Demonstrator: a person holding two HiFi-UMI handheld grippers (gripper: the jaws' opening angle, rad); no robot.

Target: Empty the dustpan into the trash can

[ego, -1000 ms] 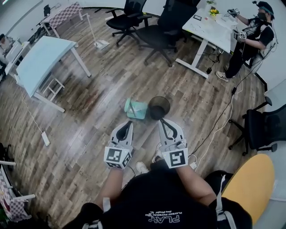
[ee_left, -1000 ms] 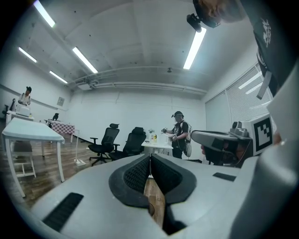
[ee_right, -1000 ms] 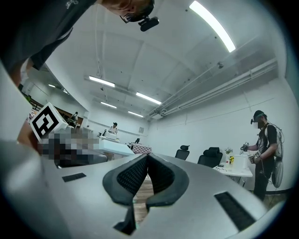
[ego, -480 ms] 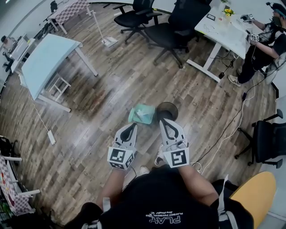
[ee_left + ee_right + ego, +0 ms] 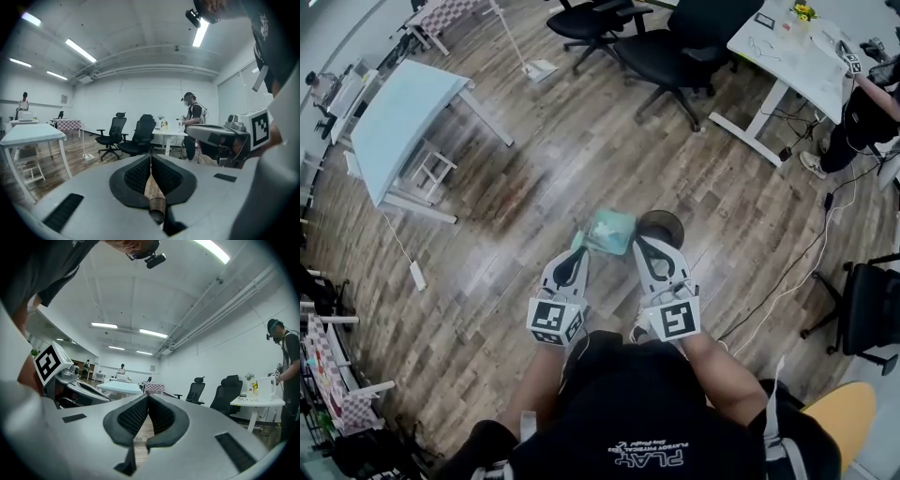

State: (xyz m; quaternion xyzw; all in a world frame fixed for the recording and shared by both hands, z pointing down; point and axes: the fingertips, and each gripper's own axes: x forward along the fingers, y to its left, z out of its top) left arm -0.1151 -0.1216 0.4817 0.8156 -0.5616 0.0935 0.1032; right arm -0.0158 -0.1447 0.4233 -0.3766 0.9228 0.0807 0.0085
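Observation:
A teal dustpan point(image 5: 610, 231) lies on the wooden floor, right beside a dark round trash can point(image 5: 664, 227) on its right. In the head view both grippers are held out side by side just short of them. My left gripper point(image 5: 578, 247) points at the dustpan's near left corner, and its jaws are shut with nothing held. My right gripper point(image 5: 640, 244) is also shut and empty, its tip over the gap between dustpan and can. The left gripper view shows its jaws point(image 5: 151, 155) closed. The right gripper view shows the same point(image 5: 148, 395). Neither of these two views shows the dustpan or the can.
A light blue table point(image 5: 398, 120) stands at the left, black office chairs point(image 5: 680, 47) at the back. A white desk point(image 5: 795, 49) with a person point(image 5: 867, 103) stands at the back right. Cables point(image 5: 787, 281) run over the floor on the right; a power strip point(image 5: 417, 275) lies left.
The person has walked forward: dustpan and can have come nearer to both grippers, whose tips now reach their near edges in the head view. Both stay shut.

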